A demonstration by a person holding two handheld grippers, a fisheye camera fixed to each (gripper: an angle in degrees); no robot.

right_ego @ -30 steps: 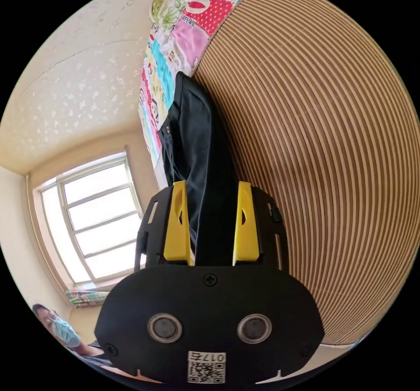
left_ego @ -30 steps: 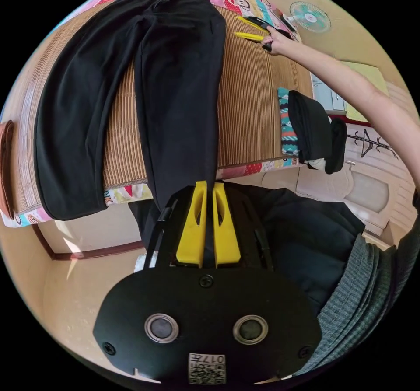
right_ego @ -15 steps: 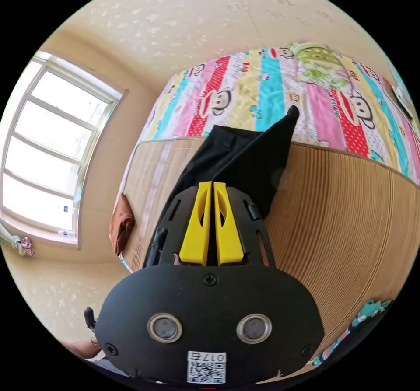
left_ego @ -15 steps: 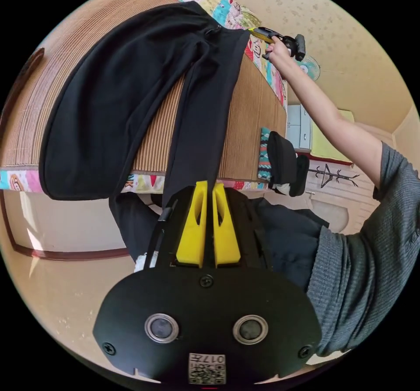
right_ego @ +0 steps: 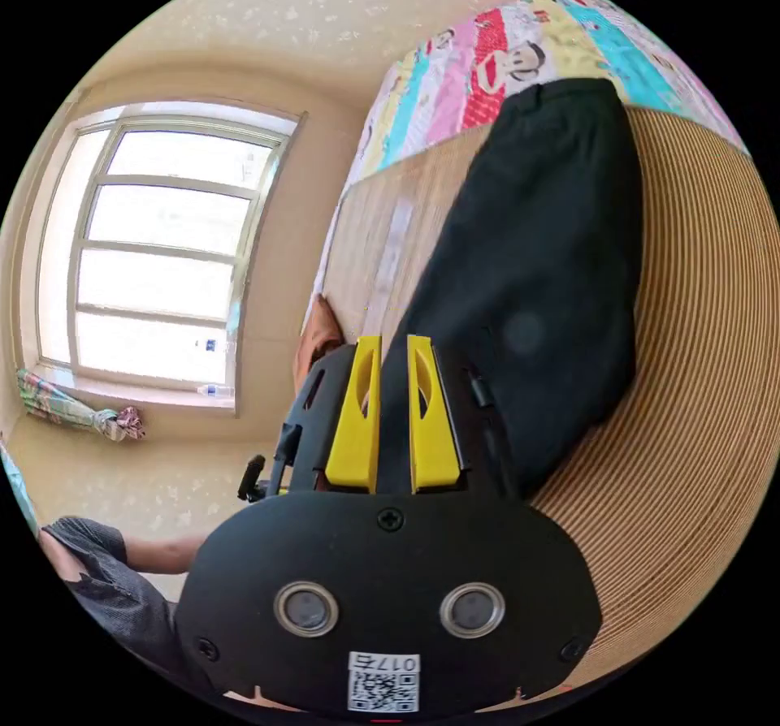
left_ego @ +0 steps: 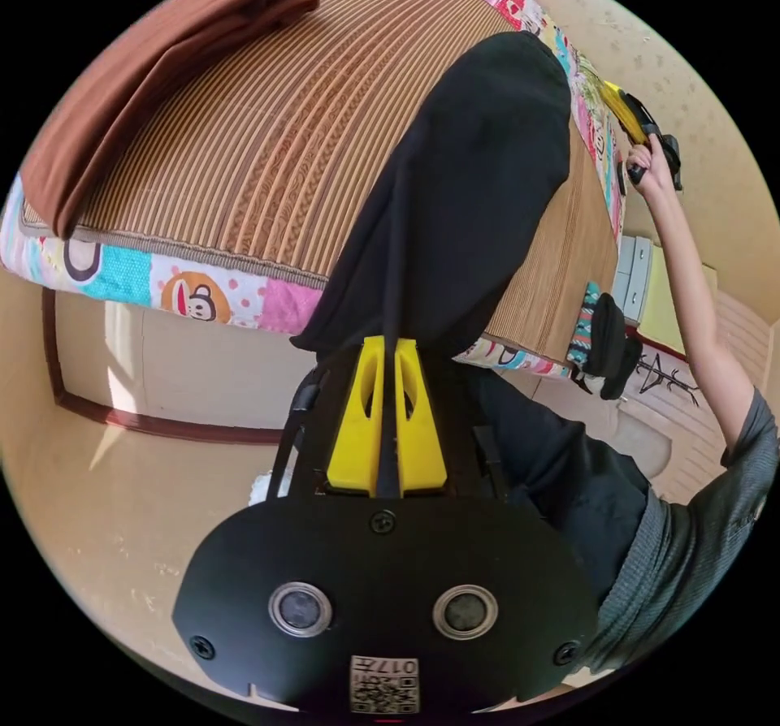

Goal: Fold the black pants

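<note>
left gripper (left_ego: 387, 417): jaws nearly closed, clamped pants (left_ego: 471, 190) hem
right gripper (right_ego: 394, 413): jaws slightly apart, fabric between; grip unclear
progress: legs looked stacked on bed (left_ego: 244, 149); cross-folds remained

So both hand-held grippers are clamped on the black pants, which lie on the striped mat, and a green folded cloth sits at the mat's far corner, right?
Not quite: the folded cloth is brown, not green, as the left gripper view shows. The rest holds: the left hand-held gripper and the right hand-held gripper each pinch the black pants, which lie on the striped mat.
</note>
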